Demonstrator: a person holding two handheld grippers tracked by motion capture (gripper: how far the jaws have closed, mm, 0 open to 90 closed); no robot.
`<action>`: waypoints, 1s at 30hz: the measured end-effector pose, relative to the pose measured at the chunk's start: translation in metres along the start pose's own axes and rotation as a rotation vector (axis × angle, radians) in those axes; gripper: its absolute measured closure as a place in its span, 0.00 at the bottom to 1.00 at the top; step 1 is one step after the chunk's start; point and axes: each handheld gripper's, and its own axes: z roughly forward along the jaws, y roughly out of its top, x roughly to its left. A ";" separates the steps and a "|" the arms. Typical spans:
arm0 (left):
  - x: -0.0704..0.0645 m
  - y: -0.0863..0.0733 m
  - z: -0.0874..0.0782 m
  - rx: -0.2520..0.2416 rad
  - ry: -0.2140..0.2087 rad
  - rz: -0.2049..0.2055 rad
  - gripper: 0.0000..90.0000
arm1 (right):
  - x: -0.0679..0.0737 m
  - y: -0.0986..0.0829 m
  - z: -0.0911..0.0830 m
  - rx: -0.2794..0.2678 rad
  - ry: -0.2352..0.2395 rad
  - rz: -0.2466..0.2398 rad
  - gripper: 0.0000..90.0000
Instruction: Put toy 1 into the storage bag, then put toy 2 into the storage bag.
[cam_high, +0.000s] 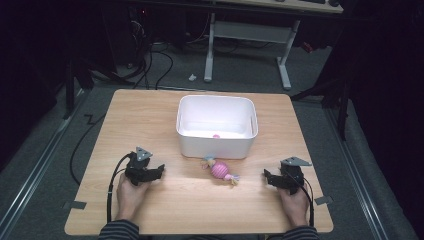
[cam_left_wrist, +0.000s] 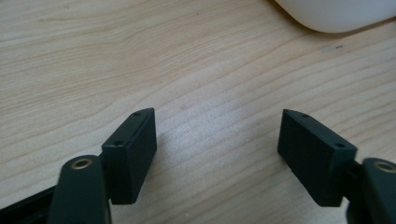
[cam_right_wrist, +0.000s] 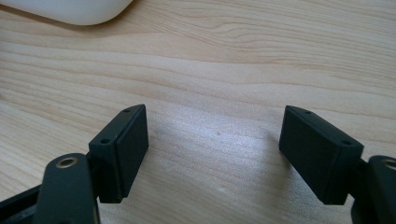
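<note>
Inspector: Starting with the high view: pink toy (cam_high: 220, 170) lies at lower centre on the table (cam_high: 150, 115), just before the white bin (cam_high: 217, 126), untouched; one small pink item (cam_high: 216, 135) already inside

Clerk: Grippers?

Inspector: Left gripper view: left gripper (cam_left_wrist: 217, 140) jaws wide, empty. Right gripper view: right gripper (cam_right_wrist: 215, 140) likewise. Judged barely begun; toy not yet binned
</note>
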 end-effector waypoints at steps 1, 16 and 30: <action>0.000 0.000 0.000 0.001 0.001 -0.001 0.30 | 0.000 0.000 0.000 0.000 0.002 -0.003 0.27; -0.001 -0.001 -0.001 0.000 0.007 -0.008 0.29 | -0.001 0.001 -0.001 0.017 0.029 -0.031 0.24; -0.001 0.000 0.000 0.000 0.010 -0.010 0.29 | -0.011 0.022 -0.025 0.012 0.066 0.020 0.32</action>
